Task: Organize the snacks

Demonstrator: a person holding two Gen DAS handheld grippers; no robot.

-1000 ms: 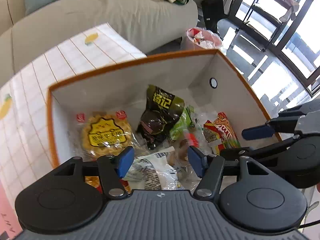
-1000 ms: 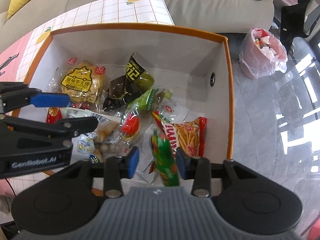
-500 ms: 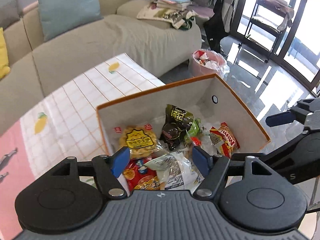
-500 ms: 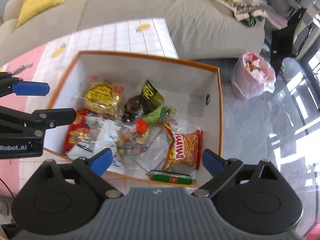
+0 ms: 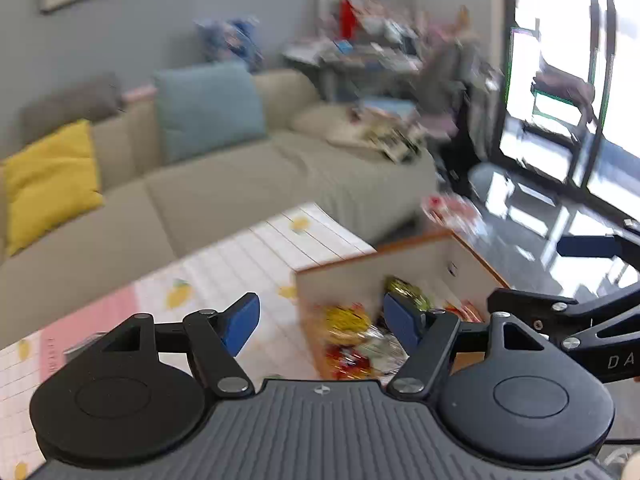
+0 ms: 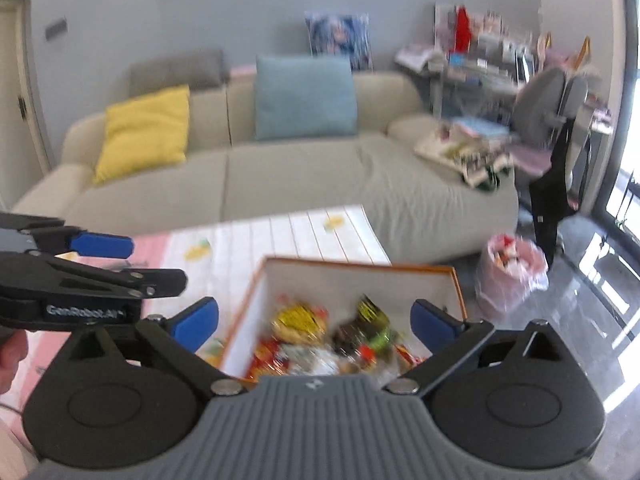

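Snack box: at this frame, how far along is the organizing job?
Looks nearly finished. Done: the orange-rimmed box holds a pile of snack packets. In hand: nothing; the left gripper and right gripper are both open and empty, above the box. Left: no loose snacks show on the tablecloth, though blur and the grippers hide part of it.

We see a low table [image 6: 280, 236] covered by a white grid-pattern cloth with yellow fruit prints and a pink section toward its left [image 5: 72, 332]. On it stands an orange-rimmed box [image 6: 400, 280] at the table's right end — blurred snack packets [image 6: 304, 320] piled inside. Beside it, the glossy grey floor [image 6: 580, 312] carries a pink-lined waste bin [image 6: 512, 276].
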